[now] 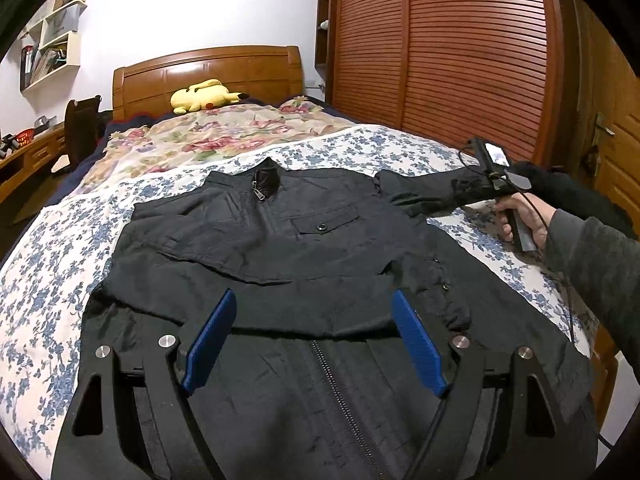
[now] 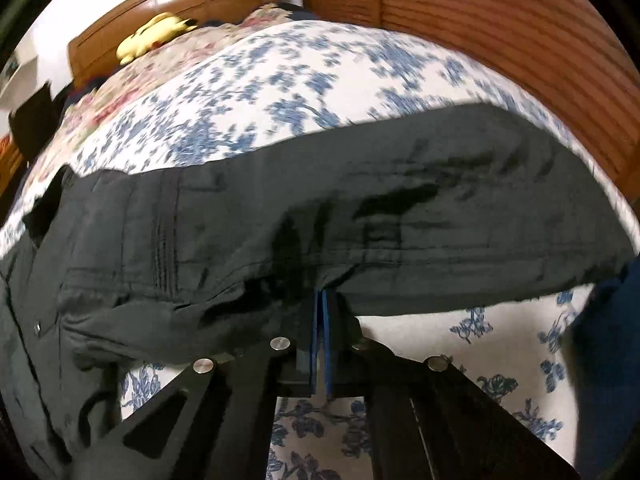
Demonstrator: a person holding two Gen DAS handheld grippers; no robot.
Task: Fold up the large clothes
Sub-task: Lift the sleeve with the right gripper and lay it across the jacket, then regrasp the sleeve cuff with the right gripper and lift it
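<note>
Jacket (image 1: 280, 248), black, zip-front, lies face up on the bed (image 1: 52, 264), collar toward the wooden headboard (image 1: 208, 72), over a blue-flowered sheet. Its left sleeve is already folded across the chest. Left tongs (image 1: 312, 340) hover over the lower front near the zip, blue pads (image 1: 210, 340) spread wide, gripping nothing. Right tongs (image 2: 320, 312) are clenched: pads pressed together on the edge of the jacket's right sleeve (image 2: 360, 216), which stretches across the right wrist view, blurred. From the left wrist view the right hand (image 1: 520, 216) holds its tool at the sleeve's cuff end, lifted off the sheet at the bed's right side. Yellow plush toy (image 1: 204, 96) rests by the headboard; wooden wardrobe (image 1: 460, 52) stands beyond the bed.
</note>
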